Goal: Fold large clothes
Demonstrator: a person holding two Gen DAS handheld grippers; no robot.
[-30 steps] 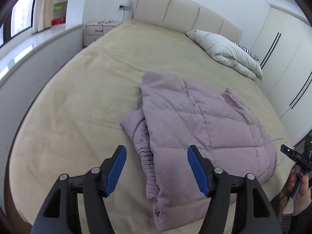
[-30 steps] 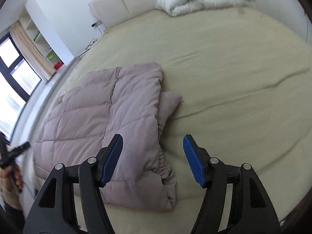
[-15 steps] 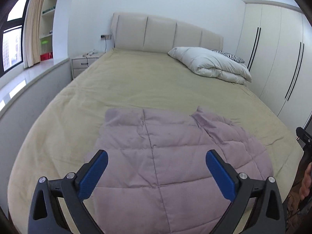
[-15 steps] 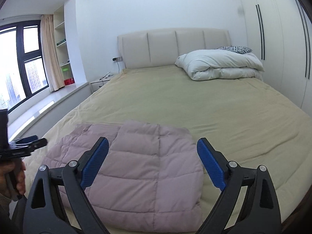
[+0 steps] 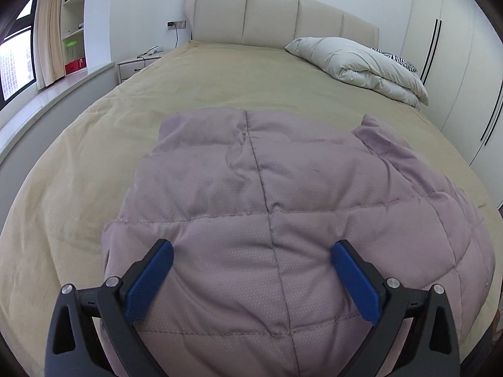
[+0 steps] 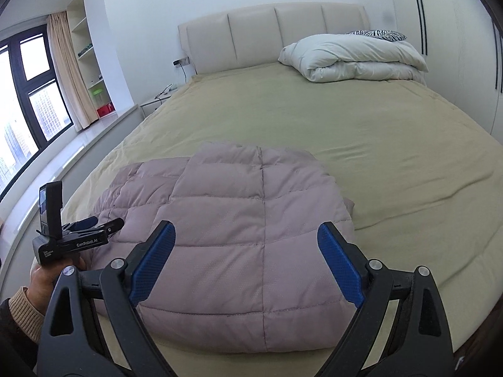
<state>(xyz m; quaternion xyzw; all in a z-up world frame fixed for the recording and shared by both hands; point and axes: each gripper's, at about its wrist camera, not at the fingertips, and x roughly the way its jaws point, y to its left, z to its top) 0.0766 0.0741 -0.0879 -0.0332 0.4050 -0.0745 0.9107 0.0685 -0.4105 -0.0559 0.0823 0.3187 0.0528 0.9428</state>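
A mauve quilted down jacket (image 5: pixel 267 194) lies folded on the beige bed near its foot; it also shows in the right wrist view (image 6: pixel 245 220). My left gripper (image 5: pixel 251 254) is open and empty, its blue pads apart, just above the jacket's near end. My right gripper (image 6: pixel 245 238) is open and empty, held over the jacket's near right part. The left gripper also shows in the right wrist view (image 6: pixel 91 224), held in a hand at the jacket's left edge.
The beige bed (image 6: pixel 361 132) stretches ahead to a cream headboard (image 6: pixel 270 34). A folded white duvet (image 6: pixel 355 58) lies at the far right. A nightstand (image 5: pixel 138 66) and window ledge (image 6: pixel 78 157) run along the left. White wardrobes (image 5: pixel 456 72) stand on the right.
Both grippers have tilted up from looking down on the jacket and pulled back toward the bed's foot. Their jaws have spread wider. The jacket lies still.
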